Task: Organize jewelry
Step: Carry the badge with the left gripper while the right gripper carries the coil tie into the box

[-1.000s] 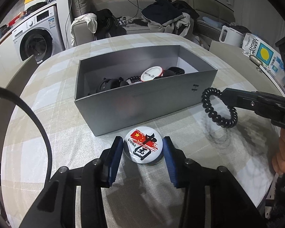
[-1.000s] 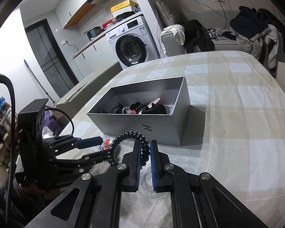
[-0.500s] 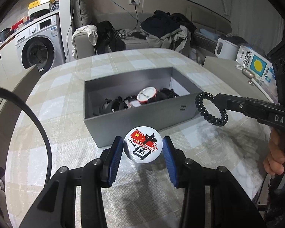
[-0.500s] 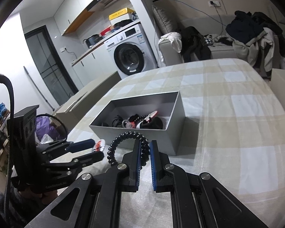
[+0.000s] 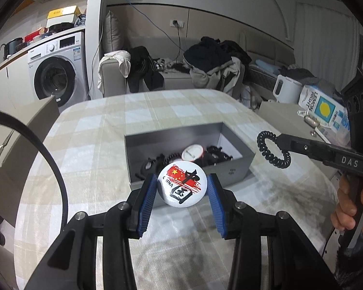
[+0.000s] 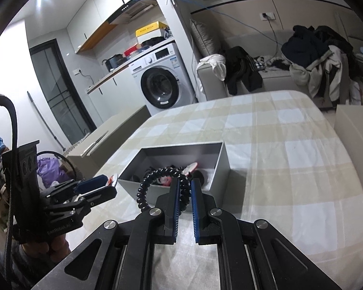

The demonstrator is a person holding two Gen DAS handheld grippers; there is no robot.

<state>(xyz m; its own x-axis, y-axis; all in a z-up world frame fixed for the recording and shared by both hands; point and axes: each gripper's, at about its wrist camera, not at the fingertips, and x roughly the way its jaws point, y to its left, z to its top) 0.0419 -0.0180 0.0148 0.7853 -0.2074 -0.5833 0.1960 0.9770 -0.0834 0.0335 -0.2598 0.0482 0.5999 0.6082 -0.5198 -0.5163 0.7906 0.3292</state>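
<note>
- Above the desk, near edge of grey box: both grippers carry an item, both clear of the desk surface.
- Left gripper: jaws partly open, clamped on the rim of a round badge (white, red flag print, black character). Badge held face-up, in front of the box's near wall, not yet over the opening.
- Right gripper: jaws almost fully closed, pinching a black coil hair tie. Loop sticks out to the left of the jaws in the right wrist view; in the left wrist view it hangs level with the box's right corner, outside it.
- Box sits mid-desk on the checked cloth and already holds several things: another round badge and dark pieces, too tangled to tell what.
- Person's hand visible on the right gripper handle.
- Step, judged: carry phase, both items picked up, drop into box not yet done.
- Next move, judged: bring each gripper forward over the box rim, lower a bit, then open the jaws. Badge needs to clear the near wall; hair tie may snag on a jaw pad on release.
- Risk, judged: both grippers heading for the same box, could bump.
</note>
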